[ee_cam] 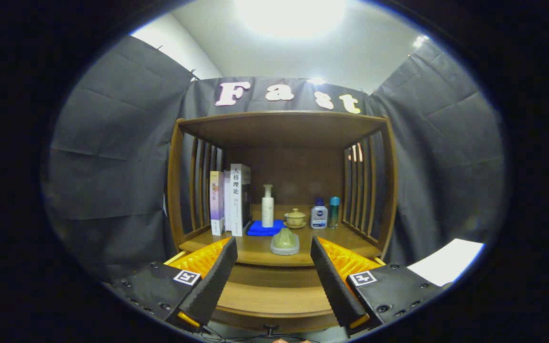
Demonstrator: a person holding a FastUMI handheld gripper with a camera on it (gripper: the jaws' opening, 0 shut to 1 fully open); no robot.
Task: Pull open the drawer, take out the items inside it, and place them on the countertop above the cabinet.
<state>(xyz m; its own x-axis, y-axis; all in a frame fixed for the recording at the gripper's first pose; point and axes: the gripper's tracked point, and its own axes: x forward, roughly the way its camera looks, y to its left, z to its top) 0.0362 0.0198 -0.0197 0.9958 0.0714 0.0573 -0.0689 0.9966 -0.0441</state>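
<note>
1. Gripper (274,278) fingers are spread wide, holding nothing, in front of the cabinet (281,190).
2. Drawer (274,300), below the countertop (255,250), sits between the fingers; its contents are hidden.
3. Countertop holds books (230,200), pump bottle (268,206) on blue cloth (261,228), cup (295,218), two small bottles (324,213), green item (285,241).
</note>
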